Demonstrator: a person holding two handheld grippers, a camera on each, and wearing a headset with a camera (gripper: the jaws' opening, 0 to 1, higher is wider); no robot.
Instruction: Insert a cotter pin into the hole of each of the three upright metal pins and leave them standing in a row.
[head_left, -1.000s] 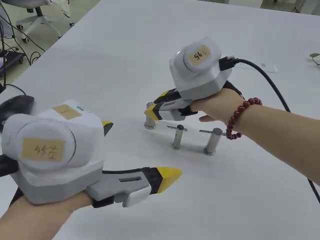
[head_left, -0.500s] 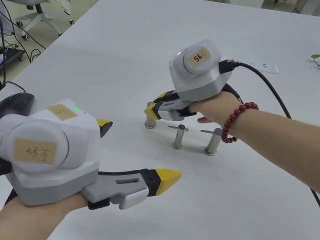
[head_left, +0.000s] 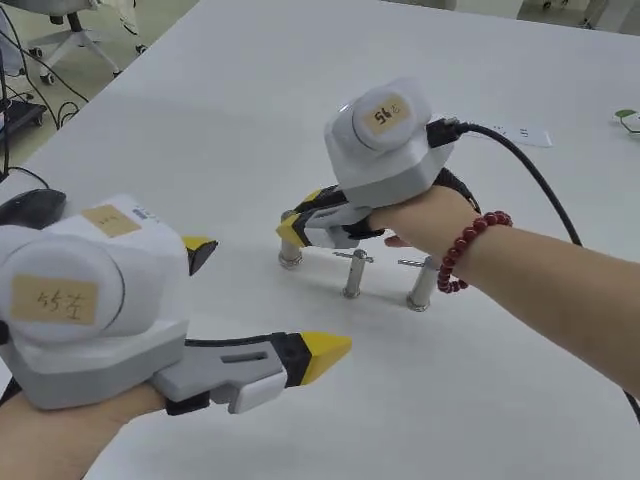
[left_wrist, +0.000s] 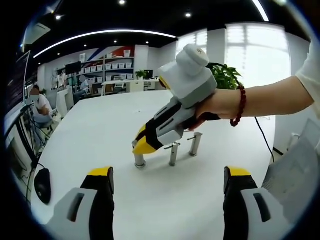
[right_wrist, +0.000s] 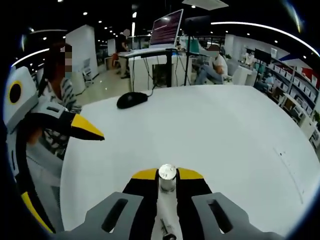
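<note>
The right gripper was pinched on top of the end pin. The left gripper, well clear of it, gaped empty. The pin looked stiff, slick and tippy, so best grabbed high.

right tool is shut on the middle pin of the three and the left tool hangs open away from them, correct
Not the middle one. The head view shows the right tool shut on the end pin, at the left of the row in that picture; the middle pin stands free beside it. The left tool does hang open away from them.
</note>
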